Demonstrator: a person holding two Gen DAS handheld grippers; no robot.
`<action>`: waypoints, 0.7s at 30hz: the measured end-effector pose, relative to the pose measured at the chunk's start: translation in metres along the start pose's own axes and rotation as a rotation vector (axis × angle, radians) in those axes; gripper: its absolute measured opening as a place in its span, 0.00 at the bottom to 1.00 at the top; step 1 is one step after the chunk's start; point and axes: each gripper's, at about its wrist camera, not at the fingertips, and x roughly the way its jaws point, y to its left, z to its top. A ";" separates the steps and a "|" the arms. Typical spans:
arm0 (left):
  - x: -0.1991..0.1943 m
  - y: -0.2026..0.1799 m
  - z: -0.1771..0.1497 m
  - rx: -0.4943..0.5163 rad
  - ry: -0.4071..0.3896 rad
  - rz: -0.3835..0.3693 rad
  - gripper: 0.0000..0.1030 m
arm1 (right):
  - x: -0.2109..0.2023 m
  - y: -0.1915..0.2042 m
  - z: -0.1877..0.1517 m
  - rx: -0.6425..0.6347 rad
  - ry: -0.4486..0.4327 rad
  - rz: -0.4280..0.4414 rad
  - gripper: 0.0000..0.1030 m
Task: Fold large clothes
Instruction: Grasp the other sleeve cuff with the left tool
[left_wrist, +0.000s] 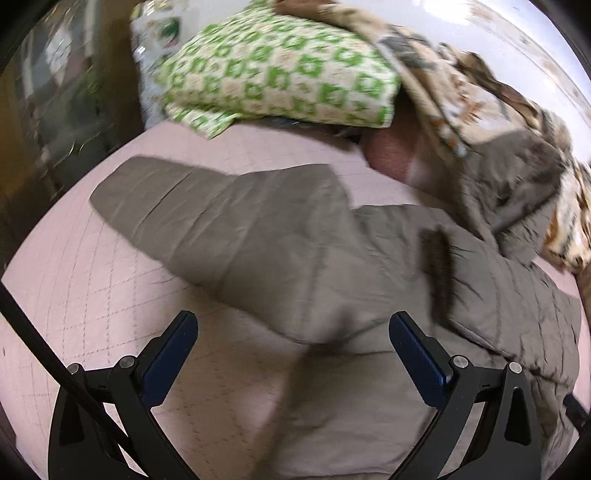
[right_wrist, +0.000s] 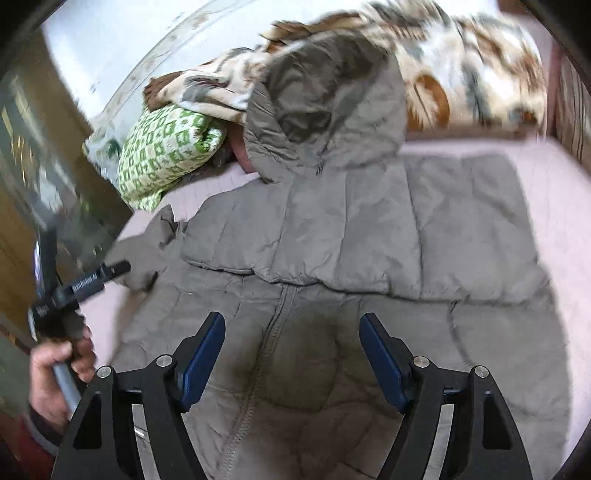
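Between folds: coat lies mid-bed, one side folded over, both tongs, left and right, open and empty; next, probably grab spread sleeve, fold inward.

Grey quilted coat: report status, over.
Left gripper and right gripper: jaws open, empty. Grey quilted hooded coat spread on pink bedspread, one sleeve out. Green patterned pillow beyond, clear.
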 end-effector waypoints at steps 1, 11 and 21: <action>0.002 0.007 0.002 -0.013 0.005 0.008 1.00 | 0.003 -0.003 -0.002 0.014 0.007 -0.009 0.77; -0.008 0.111 0.016 -0.248 -0.048 -0.001 1.00 | -0.006 -0.012 0.002 0.077 0.010 0.004 0.77; 0.044 0.263 0.057 -0.548 0.037 -0.041 0.73 | -0.004 0.006 0.000 -0.010 0.022 0.001 0.77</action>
